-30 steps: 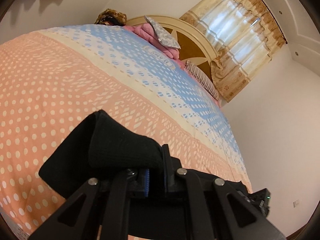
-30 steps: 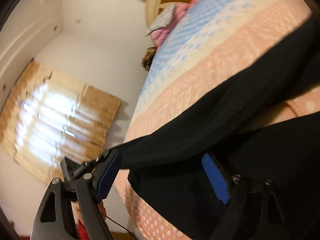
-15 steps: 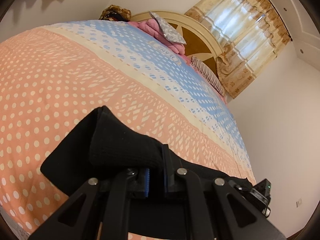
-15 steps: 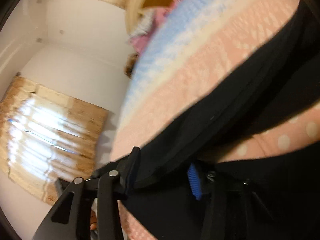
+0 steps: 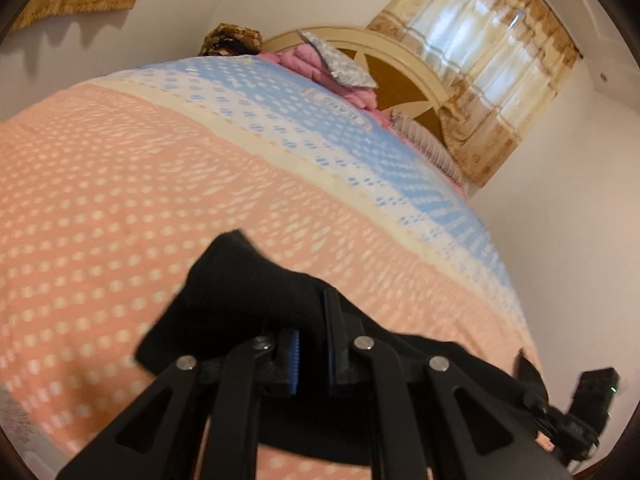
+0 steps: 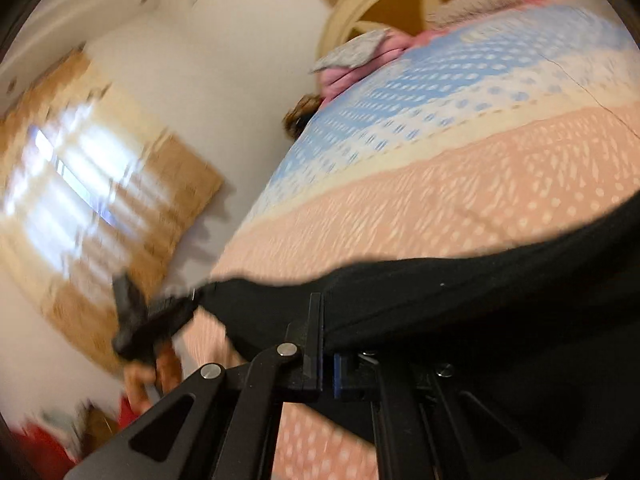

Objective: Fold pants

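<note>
Basically both tongs are clamped on the black pants (image 5: 248,292), which lie on the bed (image 5: 120,184) near its front edge, over the peach dotted part of the cover.

Left tongs (image 5: 312,344): pads pressed together with a bunched fold of cloth pinched between them; the fabric humps up ahead of the tips. Right tongs (image 6: 326,344): closed on an edge of the pants, cloth stretching away to the right in a fairly taut band. Blurry view, so can't tell if that edge is waistband or hem. In the right view the left tongs show at the cloth's far-left end, with a hand (image 6: 148,380) under them.

Handling read:
- soft, limp knit-looking fabric, light; it drapes and sags wherever it isn't held
- no stiffness, so anything unsupported between the two grips will droop and crease
- not fragile or slippery; blue ribbed pads should hold fine on a doubled layer
- best hold points: corners or a seamed edge, both layers in the pinch, tongs well apart along the same edge so the span stays flat
- left grip looks like a bunched wad rather than a clean edge, so a lopsided fold is the risk

Headboard (image 5: 400,76), pink bedding (image 5: 320,64) and curtains (image 5: 492,72) are at the far end, well apart from the work.
</note>
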